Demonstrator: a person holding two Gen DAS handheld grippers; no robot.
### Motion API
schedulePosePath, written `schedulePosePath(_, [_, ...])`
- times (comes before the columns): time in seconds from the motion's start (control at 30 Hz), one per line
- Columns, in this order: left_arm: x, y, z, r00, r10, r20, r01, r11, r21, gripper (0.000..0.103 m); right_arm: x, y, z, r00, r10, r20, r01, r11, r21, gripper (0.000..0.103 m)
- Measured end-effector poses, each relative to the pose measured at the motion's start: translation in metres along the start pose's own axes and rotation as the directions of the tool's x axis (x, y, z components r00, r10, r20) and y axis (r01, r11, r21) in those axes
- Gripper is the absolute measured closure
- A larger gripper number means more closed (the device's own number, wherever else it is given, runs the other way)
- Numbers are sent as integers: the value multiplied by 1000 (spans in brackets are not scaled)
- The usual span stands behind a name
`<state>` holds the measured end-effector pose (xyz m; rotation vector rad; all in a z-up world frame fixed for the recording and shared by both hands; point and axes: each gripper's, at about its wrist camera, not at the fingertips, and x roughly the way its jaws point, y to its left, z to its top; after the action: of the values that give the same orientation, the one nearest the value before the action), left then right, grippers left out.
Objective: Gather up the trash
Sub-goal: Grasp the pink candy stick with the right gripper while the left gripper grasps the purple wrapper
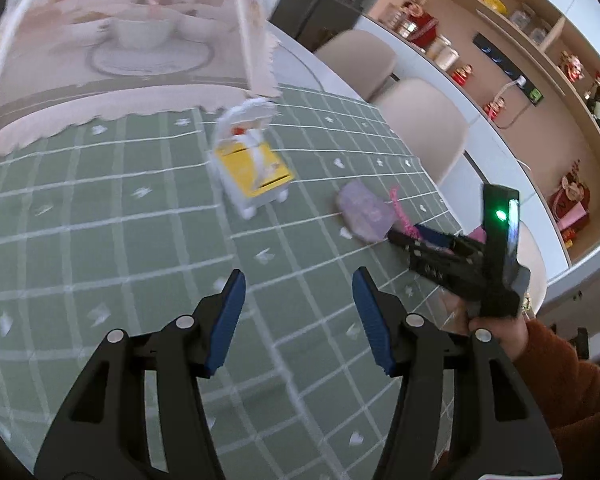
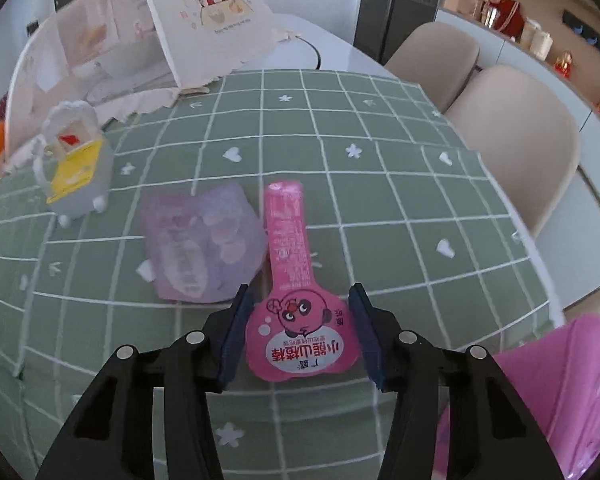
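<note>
Trash collection is judged to be at an early stage: two wrappers are seen lying on the table, none yet gripped.

A green checked tablecloth [image 2: 380, 184] is spread to the table's right edge, where two beige chairs [image 2: 516, 140] stand close; open cloth is left in front and to the right. A mesh food cover [image 2: 204, 20] fills the far left, with a small white bin [image 2: 76, 168] beside it, apparently the drop point. A lilac wrapper [image 2: 204, 240] lies flat, touching the pink lollipop wrapper [image 2: 296, 292]. The right gripper [image 2: 296, 332] is placed around the pink wrapper's round end, fingers apart and not pressing it. The left gripper [image 1: 298, 320] is held over bare cloth, fingers apart and empty.
</note>
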<state>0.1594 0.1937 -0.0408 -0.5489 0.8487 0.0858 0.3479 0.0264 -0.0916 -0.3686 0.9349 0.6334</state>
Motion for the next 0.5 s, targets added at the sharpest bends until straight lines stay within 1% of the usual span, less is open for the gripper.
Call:
schedulePosePath(0.07, [25,-7,15,999,-36,-25,36,999,24,50,-9,0,-8,1000,28,-6,-28,999,28,56])
schedulePosePath(0.13, [50,-15,27,997,-59,-55,62,997,51,50,-19,-5,-22,997,70,-27,-68,994,83,56])
schedulePosePath(0.23, [83,-24,40,994,-53,-94,61,995,77,50,-37,-8,-44,996,84,-25,-81,992,101,56])
schedulePosePath(0.33, [115,-35,52,992,-43,-119,52,996,75,50,-54,-11,-65,997,69,-18,-66,991,112,56])
schedulePosePath(0.43, [133,-44,57,992,-41,-116,49,997,67,50,-64,-16,-76,998,68,-15,-66,989,135,56])
schedulePosePath(0.5, [139,-49,59,994,-10,-106,19,996,85,50,-69,-20,-82,998,61,-4,-60,989,138,56])
